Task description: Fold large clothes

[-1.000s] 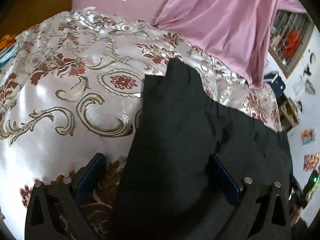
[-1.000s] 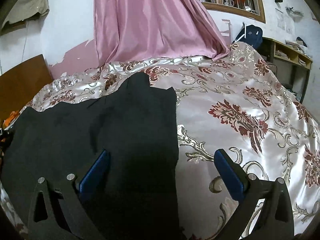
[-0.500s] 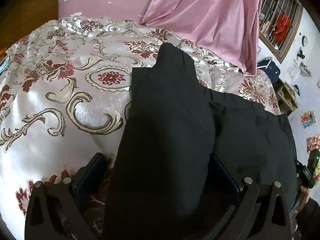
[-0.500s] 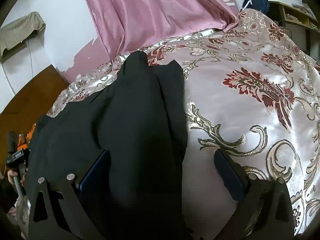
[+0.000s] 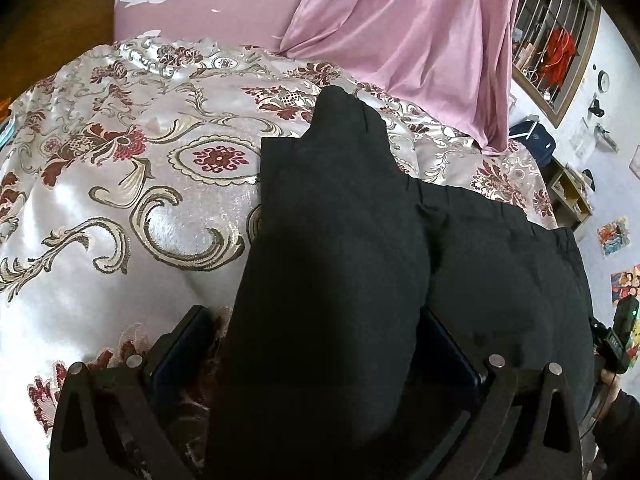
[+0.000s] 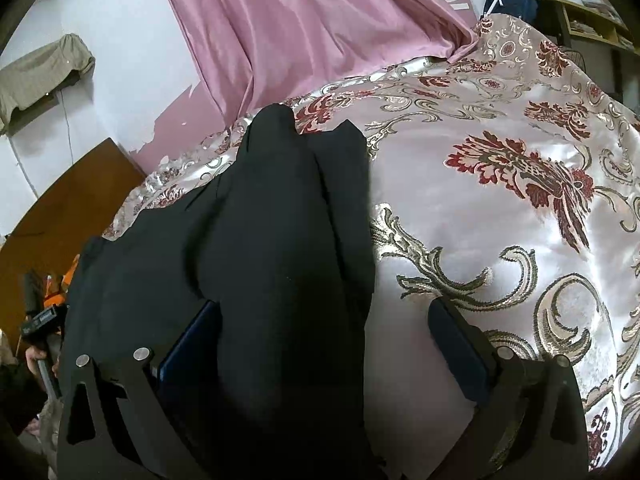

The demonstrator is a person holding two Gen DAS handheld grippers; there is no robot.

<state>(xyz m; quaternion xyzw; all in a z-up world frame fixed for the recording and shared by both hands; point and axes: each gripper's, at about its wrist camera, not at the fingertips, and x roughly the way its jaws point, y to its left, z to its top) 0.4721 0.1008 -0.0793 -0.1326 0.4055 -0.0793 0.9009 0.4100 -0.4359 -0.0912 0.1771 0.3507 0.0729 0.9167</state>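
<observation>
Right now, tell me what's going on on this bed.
A person with a gripper in each hand is folding a black garment on the bedspread. A raised fold of it drapes between the fingers of the left gripper, whose jaws stand wide apart. The right gripper is also open, with the cloth's edge running up between its fingers. A pink curtain hangs behind.

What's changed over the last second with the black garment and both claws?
Both claws, left claw and right claw, moved in over the black garment, which now bulges up between their fingers. Both are open as before. Bedspread unchanged.
</observation>
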